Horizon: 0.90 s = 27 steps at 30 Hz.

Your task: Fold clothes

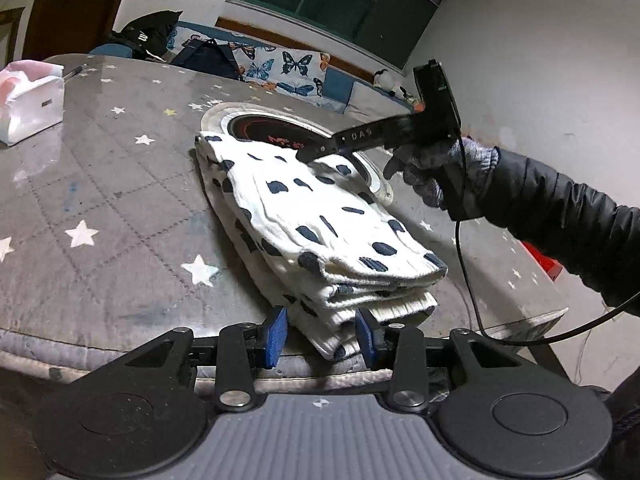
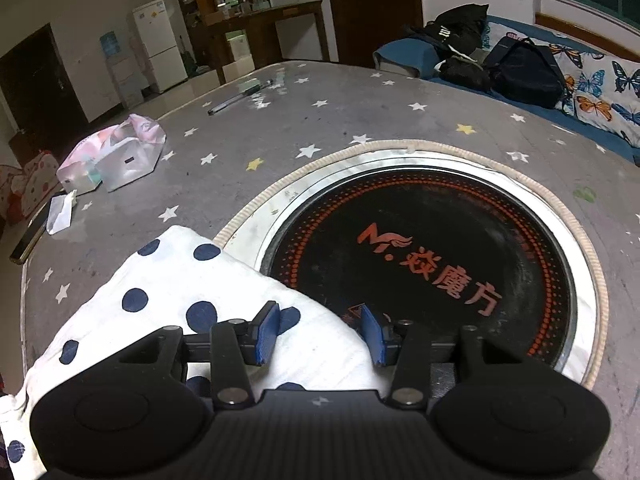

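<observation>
A folded white garment with navy dots (image 1: 320, 224) lies in a thick stack on the grey star-patterned table cover (image 1: 104, 184). My left gripper (image 1: 321, 334) is open at the stack's near corner, which reaches in between its blue pads (image 1: 276, 336). In the left wrist view a gloved hand (image 1: 436, 168) holds my right gripper (image 1: 306, 155), whose tip rests at the garment's far end. In the right wrist view the right gripper (image 2: 320, 334) is open above the garment's (image 2: 168, 292) edge, with nothing pinched.
A round black hob with a metal rim (image 2: 592, 280) is set into the table under the garment's far end. A plastic bag of tissues (image 2: 116, 156), a pen (image 2: 240, 96) and a phone (image 2: 28, 240) lie at the far left. A butterfly-print sofa (image 1: 280, 64) holds black bags.
</observation>
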Motion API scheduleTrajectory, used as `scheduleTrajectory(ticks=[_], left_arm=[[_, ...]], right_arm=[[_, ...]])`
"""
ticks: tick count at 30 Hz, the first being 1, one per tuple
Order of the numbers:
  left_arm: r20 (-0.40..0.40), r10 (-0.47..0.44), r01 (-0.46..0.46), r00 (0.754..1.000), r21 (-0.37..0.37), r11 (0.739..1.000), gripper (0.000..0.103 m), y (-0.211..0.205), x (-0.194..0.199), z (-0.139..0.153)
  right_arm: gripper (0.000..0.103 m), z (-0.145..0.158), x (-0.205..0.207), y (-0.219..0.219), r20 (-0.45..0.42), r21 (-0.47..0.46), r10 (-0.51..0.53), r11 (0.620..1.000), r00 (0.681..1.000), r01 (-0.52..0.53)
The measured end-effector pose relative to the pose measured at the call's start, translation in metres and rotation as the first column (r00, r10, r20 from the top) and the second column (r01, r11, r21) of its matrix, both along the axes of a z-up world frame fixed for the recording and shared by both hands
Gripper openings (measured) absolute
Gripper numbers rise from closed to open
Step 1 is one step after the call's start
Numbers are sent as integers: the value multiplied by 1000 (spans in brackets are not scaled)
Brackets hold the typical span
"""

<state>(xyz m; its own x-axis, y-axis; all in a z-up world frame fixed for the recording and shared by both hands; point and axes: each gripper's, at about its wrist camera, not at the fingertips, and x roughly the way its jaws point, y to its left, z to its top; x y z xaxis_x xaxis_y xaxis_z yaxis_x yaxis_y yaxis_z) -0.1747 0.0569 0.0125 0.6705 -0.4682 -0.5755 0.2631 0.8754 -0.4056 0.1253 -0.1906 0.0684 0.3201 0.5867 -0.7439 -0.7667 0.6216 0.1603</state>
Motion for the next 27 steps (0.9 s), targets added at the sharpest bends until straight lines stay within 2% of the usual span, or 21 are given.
scheduleTrajectory(ticks=[2, 7, 9, 14, 17, 23, 27], left_arm=[[-9, -2, 2, 1000, 8, 1000, 31, -2, 2, -4], [3, 17, -17, 1000, 27, 999, 23, 0, -2, -3], [7, 28, -28, 1000, 39, 999, 22, 2, -2, -2], [29, 72, -74, 997, 94, 993, 22, 16, 12, 1], [42, 111, -116, 993, 127, 985, 21, 27, 26, 2], [68, 158, -168, 985, 183, 969, 21, 44, 64, 4], [62, 181, -190, 982, 189, 963, 21, 49, 86, 3]], right_arm=[[46, -1, 1, -2, 1, 1, -10, 1000, 1000, 10], [48, -8, 8, -5, -21, -1, -35, 999, 999, 35], [47, -9, 10, -8, -34, 4, -41, 999, 999, 41], [37, -3, 3, -18, -22, -20, -64, 998, 998, 63], [36, -2, -2, -31, -16, -30, -115, 993, 993, 114], [35, 2, -25, -62, 5, -44, -197, 979, 980, 197], [35, 5, -44, -76, 20, -44, -208, 977, 978, 209]])
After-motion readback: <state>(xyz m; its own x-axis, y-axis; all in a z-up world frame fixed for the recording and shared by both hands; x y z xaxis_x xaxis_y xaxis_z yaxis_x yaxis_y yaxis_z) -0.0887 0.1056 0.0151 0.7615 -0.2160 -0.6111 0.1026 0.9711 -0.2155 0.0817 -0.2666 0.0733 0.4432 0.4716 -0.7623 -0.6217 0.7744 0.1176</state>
